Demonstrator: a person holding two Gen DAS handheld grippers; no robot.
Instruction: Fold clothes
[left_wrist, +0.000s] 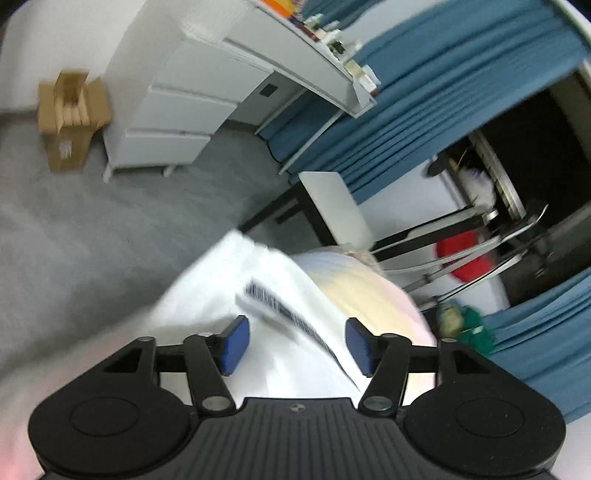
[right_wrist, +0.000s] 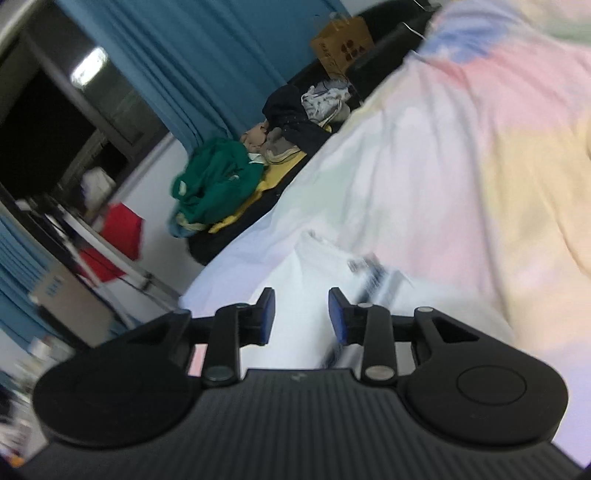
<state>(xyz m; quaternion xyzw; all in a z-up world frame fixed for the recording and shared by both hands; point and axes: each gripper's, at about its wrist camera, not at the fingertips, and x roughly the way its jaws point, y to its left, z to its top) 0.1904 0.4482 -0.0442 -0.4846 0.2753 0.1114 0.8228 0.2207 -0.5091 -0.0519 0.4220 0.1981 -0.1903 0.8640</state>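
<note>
The left gripper (left_wrist: 297, 345) is held wide, the right gripper (right_wrist: 301, 317) narrower, both empty above the white garment (left_wrist: 221, 306).

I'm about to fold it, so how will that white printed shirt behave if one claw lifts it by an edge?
The white printed shirt will probably go floppy and drape: it already lies in soft folds. It looks thin, so likely light. It may slide on the smooth pastel bedsheet.

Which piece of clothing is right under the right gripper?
The white shirt with black print, on the pastel sheet; the green garment sits in a pile farther off.
</note>
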